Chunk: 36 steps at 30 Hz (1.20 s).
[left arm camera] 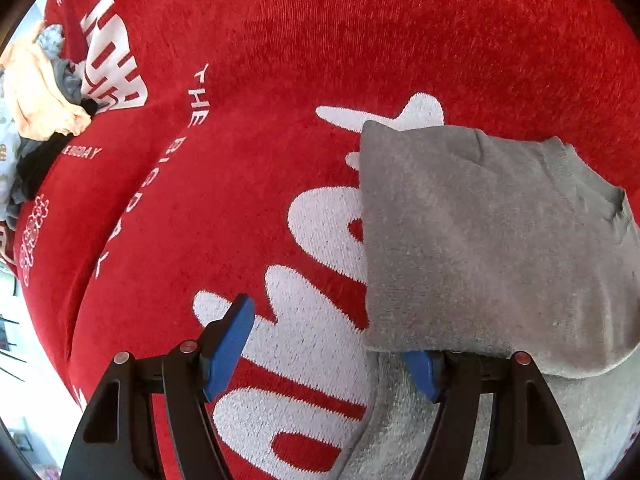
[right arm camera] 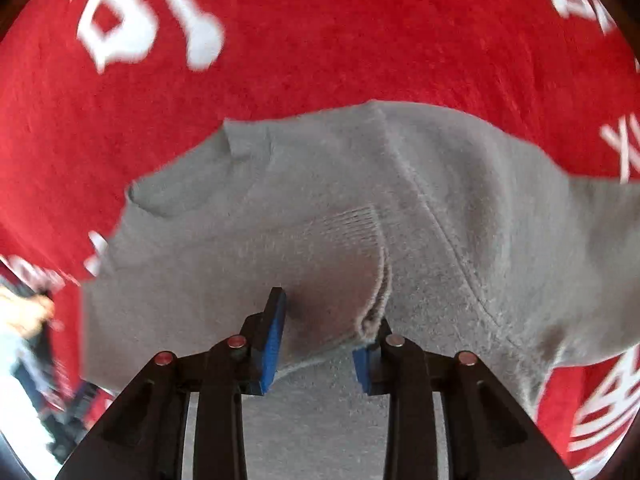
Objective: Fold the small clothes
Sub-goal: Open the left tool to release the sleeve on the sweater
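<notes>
Grey garment (left arm camera: 480,240): lay folded on the red blanket (left arm camera: 280,60) with white lettering, right of my left gripper (left arm camera: 332,344). Left gripper: fingers spread, the right pad tucked under the garment's near edge. Right gripper (right arm camera: 320,340): fingers spread, a folded hem between its pads (right arm camera: 272,344), not pinched. Pile of other clothes (left arm camera: 44,92): far left.
</notes>
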Each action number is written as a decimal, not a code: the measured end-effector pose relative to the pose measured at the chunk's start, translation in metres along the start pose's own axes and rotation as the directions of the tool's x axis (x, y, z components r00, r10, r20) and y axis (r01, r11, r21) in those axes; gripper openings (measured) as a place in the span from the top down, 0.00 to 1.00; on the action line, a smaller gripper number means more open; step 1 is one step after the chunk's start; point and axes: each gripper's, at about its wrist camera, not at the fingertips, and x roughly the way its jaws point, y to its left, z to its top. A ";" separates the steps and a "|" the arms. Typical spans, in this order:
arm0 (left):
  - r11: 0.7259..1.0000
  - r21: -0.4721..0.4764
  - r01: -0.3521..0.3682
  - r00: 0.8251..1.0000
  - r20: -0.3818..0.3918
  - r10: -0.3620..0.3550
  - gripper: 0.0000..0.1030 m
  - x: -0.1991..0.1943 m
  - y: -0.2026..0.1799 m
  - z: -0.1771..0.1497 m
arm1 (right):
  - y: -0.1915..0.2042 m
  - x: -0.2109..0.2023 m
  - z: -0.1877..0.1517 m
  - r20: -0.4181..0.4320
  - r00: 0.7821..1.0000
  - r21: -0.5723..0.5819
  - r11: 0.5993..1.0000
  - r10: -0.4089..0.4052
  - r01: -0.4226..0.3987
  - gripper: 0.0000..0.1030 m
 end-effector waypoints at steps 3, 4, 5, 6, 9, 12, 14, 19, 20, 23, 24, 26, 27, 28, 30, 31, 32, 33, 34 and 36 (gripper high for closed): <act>1.000 -0.001 -0.019 1.000 0.010 0.019 0.31 -0.005 -0.002 0.000 | -0.003 -0.005 0.011 0.000 0.999 0.033 0.998 0.047 -0.047 0.93; 1.000 0.000 -0.031 0.999 0.018 0.031 0.31 -0.006 -0.001 0.001 | 0.004 -0.013 0.017 0.023 0.998 0.000 0.998 0.064 -0.064 0.93; 0.999 0.002 -0.043 0.999 0.025 0.043 0.31 -0.007 0.000 0.001 | 0.008 -0.018 0.024 0.041 0.997 -0.028 0.997 0.071 -0.070 0.93; 0.999 0.003 -0.048 0.998 0.027 0.048 0.31 -0.007 0.001 0.001 | 0.015 -0.028 0.028 0.072 0.994 -0.074 0.994 0.082 -0.076 0.93; 0.999 0.008 -0.046 0.999 0.015 0.046 0.22 -0.003 0.004 0.000 | 0.023 -0.042 0.042 0.121 0.991 -0.168 0.985 0.063 -0.042 0.93; 0.998 0.056 -0.026 1.000 0.013 0.025 0.21 -0.005 0.004 -0.001 | 0.004 -0.026 0.044 0.091 0.995 -0.166 0.985 -0.033 0.048 0.93; 0.995 0.102 -0.005 1.000 -0.006 0.005 0.21 -0.007 0.003 -0.005 | -0.015 -0.012 0.042 0.041 0.997 -0.161 0.984 -0.066 0.072 0.93; 0.989 0.138 0.052 0.997 -0.070 -0.043 0.21 -0.022 0.018 -0.015 | -0.032 -0.019 0.036 0.034 0.997 -0.171 0.982 -0.074 0.079 0.80; 0.989 0.129 0.069 0.995 -0.085 -0.059 0.21 -0.025 0.022 -0.016 | -0.032 -0.026 0.036 0.040 0.993 -0.182 0.977 -0.108 0.113 0.74; 0.991 0.073 0.109 0.991 -0.079 -0.103 0.21 -0.043 0.035 -0.014 | -0.036 -0.048 0.031 0.069 0.987 -0.191 0.969 -0.147 0.158 0.62; 0.990 0.066 0.121 0.991 -0.060 -0.117 0.21 -0.049 0.034 -0.009 | -0.040 -0.055 0.025 0.074 0.987 -0.193 0.969 -0.140 0.152 0.62; 0.988 0.070 0.136 0.990 -0.034 -0.134 0.21 -0.053 0.026 0.000 | -0.037 -0.068 0.017 0.084 0.990 -0.208 0.970 -0.112 0.127 0.62; 0.986 0.070 0.149 0.989 -0.022 -0.148 0.21 -0.052 0.017 0.008 | -0.031 -0.072 0.012 0.088 0.992 -0.230 0.967 -0.093 0.111 0.62; 0.985 0.069 0.159 0.987 -0.013 -0.159 0.21 -0.049 0.007 0.014 | -0.029 -0.077 0.009 0.086 0.993 -0.250 0.963 -0.084 0.103 0.62; 0.981 0.077 0.178 0.984 -0.008 -0.178 0.21 -0.042 -0.013 0.025 | -0.012 -0.067 0.003 0.063 0.997 -0.288 0.955 -0.055 0.071 0.62; 0.981 0.091 0.170 0.985 -0.015 -0.169 0.21 -0.035 -0.023 0.028 | -0.006 -0.061 0.002 0.048 0.998 -0.299 0.952 -0.046 0.059 0.62; 0.982 0.108 0.153 0.988 -0.026 -0.151 0.21 -0.027 -0.030 0.030 | 0.001 -0.055 0.000 0.036 0.998 -0.304 0.951 -0.043 0.052 0.62; 0.984 0.122 0.133 0.991 -0.039 -0.129 0.21 -0.020 -0.036 0.029 | 0.003 -0.050 0.000 0.025 0.999 -0.305 0.951 -0.042 0.047 0.62; 0.985 0.140 0.105 0.994 -0.054 -0.099 0.21 -0.010 -0.040 0.026 | 0.004 -0.043 -0.001 0.015 0.999 -0.303 0.952 -0.045 0.047 0.62; 0.984 0.146 0.103 0.993 -0.065 -0.094 0.20 0.002 -0.035 0.020 | 0.000 -0.027 -0.003 -0.019 0.997 -0.296 0.953 -0.068 0.060 0.63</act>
